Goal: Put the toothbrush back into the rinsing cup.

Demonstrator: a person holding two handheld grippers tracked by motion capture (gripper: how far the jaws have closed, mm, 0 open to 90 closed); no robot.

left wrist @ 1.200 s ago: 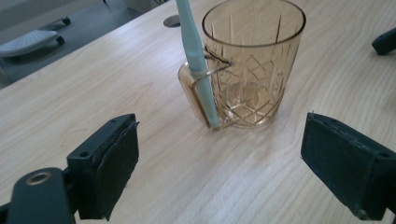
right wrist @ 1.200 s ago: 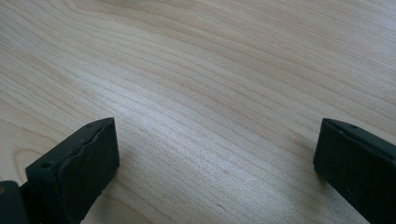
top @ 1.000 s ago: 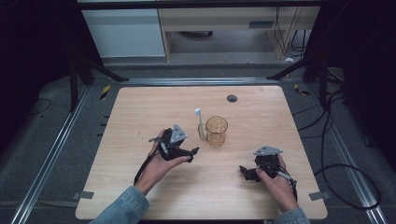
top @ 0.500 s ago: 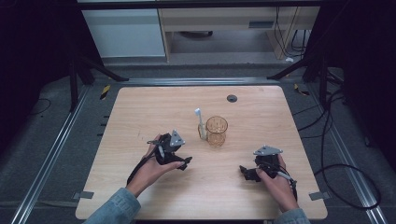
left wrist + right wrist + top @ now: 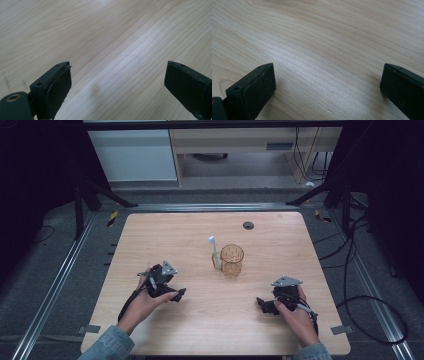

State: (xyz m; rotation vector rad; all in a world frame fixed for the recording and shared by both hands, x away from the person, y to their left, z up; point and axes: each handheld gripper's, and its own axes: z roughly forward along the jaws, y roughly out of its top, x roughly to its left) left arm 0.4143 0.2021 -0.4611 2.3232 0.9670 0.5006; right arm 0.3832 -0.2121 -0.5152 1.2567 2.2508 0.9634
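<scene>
At the near edge of the wooden table point(image 5: 210, 325) the person's two hands rest on the board, each holding a gripper. The left gripper point(image 5: 177, 294) sits at the near left, its jaws spread wide with nothing but bare wood grain between them in the left gripper view. The right gripper point(image 5: 260, 304) sits at the near right, its jaws likewise released and empty. Farther in, near the middle of the table and well apart from both grippers, stands an amber glass cup point(image 5: 232, 260). A toothbrush point(image 5: 214, 251) stands upright just beside the cup's left side, white head up. Beyond them, near the far edge, lies a small dark round disc point(image 5: 248, 225)
</scene>
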